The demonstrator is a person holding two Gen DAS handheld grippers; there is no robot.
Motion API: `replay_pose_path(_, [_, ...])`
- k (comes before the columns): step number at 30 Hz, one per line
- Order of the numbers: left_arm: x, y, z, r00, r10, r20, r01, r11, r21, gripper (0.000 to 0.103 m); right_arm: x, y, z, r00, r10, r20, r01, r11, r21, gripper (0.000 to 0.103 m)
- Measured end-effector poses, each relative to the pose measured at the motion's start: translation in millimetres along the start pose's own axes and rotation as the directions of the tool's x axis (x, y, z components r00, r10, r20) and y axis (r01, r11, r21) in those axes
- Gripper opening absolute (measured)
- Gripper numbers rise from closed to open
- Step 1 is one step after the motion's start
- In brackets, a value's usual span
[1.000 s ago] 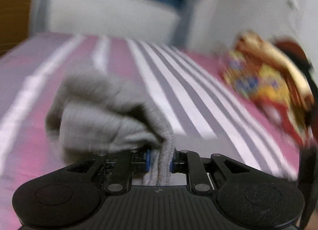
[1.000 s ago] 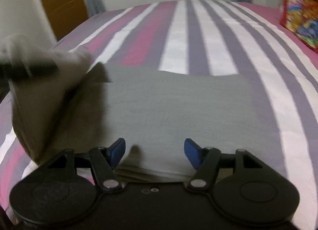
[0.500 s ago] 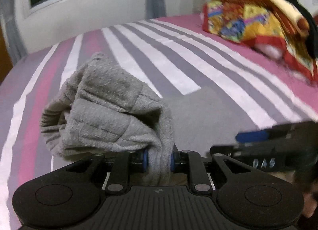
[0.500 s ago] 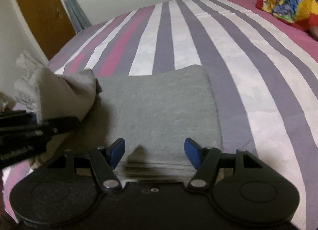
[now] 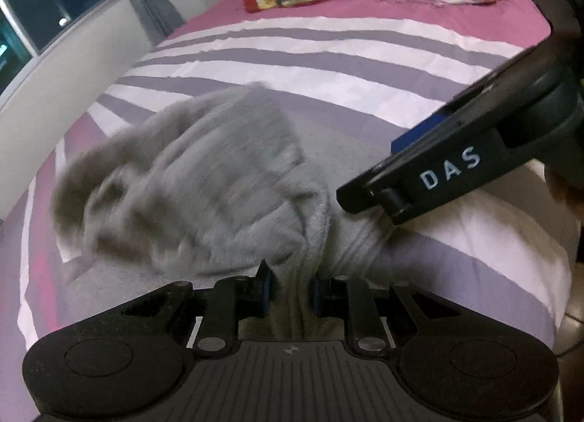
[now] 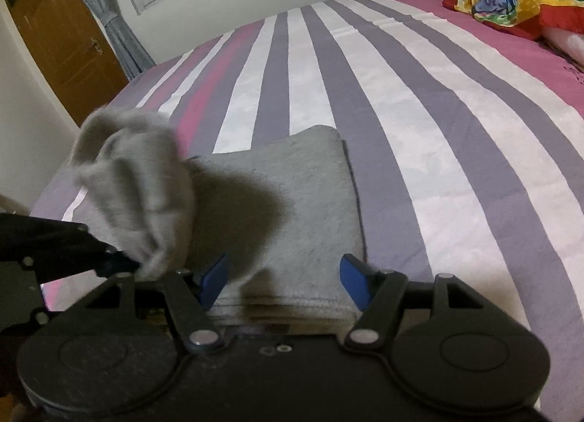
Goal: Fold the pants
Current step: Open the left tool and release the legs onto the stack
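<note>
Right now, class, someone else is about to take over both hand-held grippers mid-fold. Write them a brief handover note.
Left hand-held gripper: shut on a bunched end of the grey pants, lifted above the folded part.
Right hand-held gripper: open, holding nothing, at the near edge of the folded stack.
Pants lie near the edge of the striped bed.
Done: most of the pants lie flat in folded layers.
Left: lay the lifted end over the stack, release, smooth.

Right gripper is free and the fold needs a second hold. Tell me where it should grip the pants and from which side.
Probably the near edge of the folded pants, where stacked layers face the open right gripper. Come in low and straight ahead along the bed, one finger under the stack. The left gripper already pinches the raised bunch at left.
</note>
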State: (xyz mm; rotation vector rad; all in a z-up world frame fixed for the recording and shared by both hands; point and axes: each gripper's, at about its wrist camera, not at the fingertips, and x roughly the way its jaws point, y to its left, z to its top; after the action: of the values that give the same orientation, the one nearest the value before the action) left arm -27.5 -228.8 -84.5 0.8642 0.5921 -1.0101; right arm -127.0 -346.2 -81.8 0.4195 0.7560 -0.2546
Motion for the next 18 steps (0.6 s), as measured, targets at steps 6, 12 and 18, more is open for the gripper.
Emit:
replay_pose_path(6, [-7, 1, 1, 0.999, -0.029, 0.021, 0.030, 0.997, -0.078, 0.019, 3, -5, 2, 1.000, -0.004, -0.005, 0.004, 1.000, 0.021, 0.067])
replay_pose_path(12, [-18, 24, -24, 0.998, -0.035, 0.060, 0.052, 0.948, -0.315, 0.020, -1, -5, 2, 1.000, 0.019, -0.009, -0.019, 1.000, 0.015, 0.067])
replay_pose_path(18, [-43, 56, -53, 0.988, -0.034, 0.153, 0.119, 0.800, -0.588, 0.022, -10, 0, 6, 0.998, 0.068, -0.012, -0.068, 0.998, 0.019, 0.068])
